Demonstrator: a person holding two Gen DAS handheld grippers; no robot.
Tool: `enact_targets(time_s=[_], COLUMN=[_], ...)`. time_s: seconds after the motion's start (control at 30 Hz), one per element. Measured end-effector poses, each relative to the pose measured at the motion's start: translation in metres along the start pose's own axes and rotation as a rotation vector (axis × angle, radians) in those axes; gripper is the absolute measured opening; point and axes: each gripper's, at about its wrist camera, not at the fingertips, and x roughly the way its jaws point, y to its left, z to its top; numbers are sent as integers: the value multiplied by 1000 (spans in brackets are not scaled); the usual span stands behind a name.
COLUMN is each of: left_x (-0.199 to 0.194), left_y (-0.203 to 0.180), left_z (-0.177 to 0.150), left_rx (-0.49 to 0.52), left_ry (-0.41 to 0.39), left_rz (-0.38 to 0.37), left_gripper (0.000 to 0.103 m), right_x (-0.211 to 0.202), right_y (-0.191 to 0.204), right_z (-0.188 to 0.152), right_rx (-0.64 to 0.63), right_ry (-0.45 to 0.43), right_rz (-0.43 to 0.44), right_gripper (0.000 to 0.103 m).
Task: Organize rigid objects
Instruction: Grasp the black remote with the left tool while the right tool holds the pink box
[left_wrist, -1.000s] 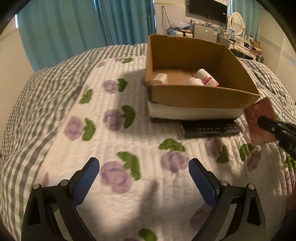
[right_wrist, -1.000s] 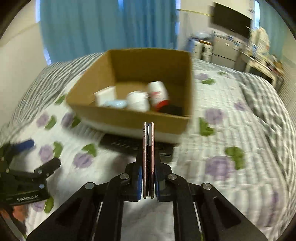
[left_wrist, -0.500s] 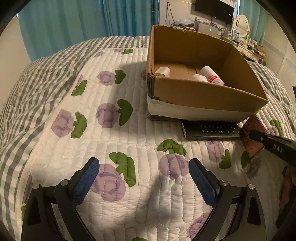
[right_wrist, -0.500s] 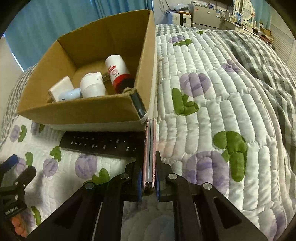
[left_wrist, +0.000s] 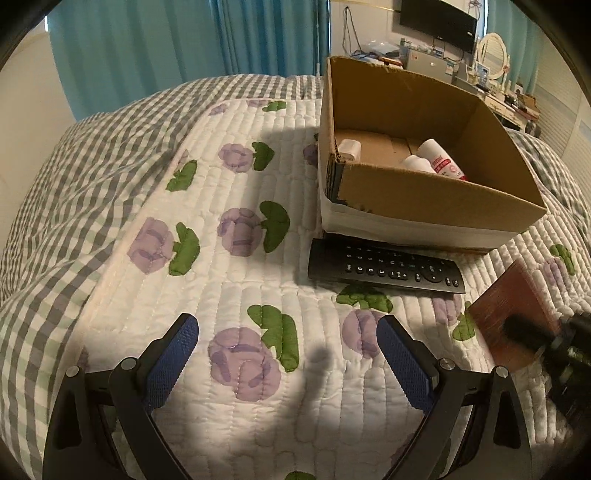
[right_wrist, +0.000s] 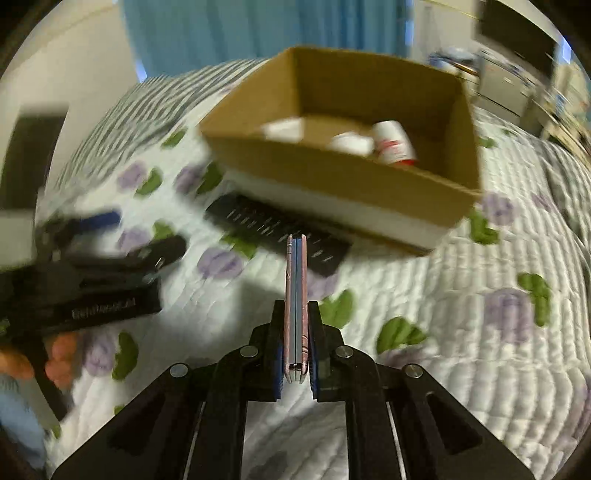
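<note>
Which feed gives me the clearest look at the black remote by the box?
Left wrist view. The remote lies sharp and whole there, buttons up, on the quilt just in front of the cardboard box. The right wrist view is motion-blurred, and the thin pink item in the right tongs partly blocks it.

Dim fisheye views; right wrist view motion-blurred.

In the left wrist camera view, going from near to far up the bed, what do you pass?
Left gripper with open jaws → black remote control → cardboard box holding white bottles → teal curtains.
</note>
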Motion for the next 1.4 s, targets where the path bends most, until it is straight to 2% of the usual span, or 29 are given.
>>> enact_targets(time_s=[0.13,0.4,0.47,0.53,0.67,0.77,0.87,0.93,1.03,1.23,1.4], left_x=[6,30,38,47,54,62,66,61,50,8,-33], left_y=[-21,-90,-101,-109,-119,-121,-118,-120,-120,-111,-97], left_z=[3,-3,-8,-10,-10,-4,2,1,-2,1,4], left_rx=[88,451,538,589,656,671,656,673,695,628,525], left_ry=[-16,-93,-104,-107,-154,-153,-128,-145,-159,-212,-239], left_rz=[6,22,32,21,12,-12,-50,-25,-30,-121,-220], left_gripper=[99,98,93,82,80,79,65,45,35,27,19], right_x=[-2,-18,-17,-16,-12,-10,-10,-10,-11,-29,-52], right_y=[-35,-73,-78,-82,-85,-85,-85,-85,-85,-78,-67], right_z=[7,9,8,7,7,7,7,7,6,6,9], right_rx=[116,220,238,256,275,275,274,275,273,249,205], right_ry=[-10,-30,-24,-23,-14,-9,-11,-14,-22,-72,-128], right_rz=[-27,19,33,46,58,58,58,58,56,47,9], right_gripper=[10,10,10,10,10,10,10,10,10,10,10])
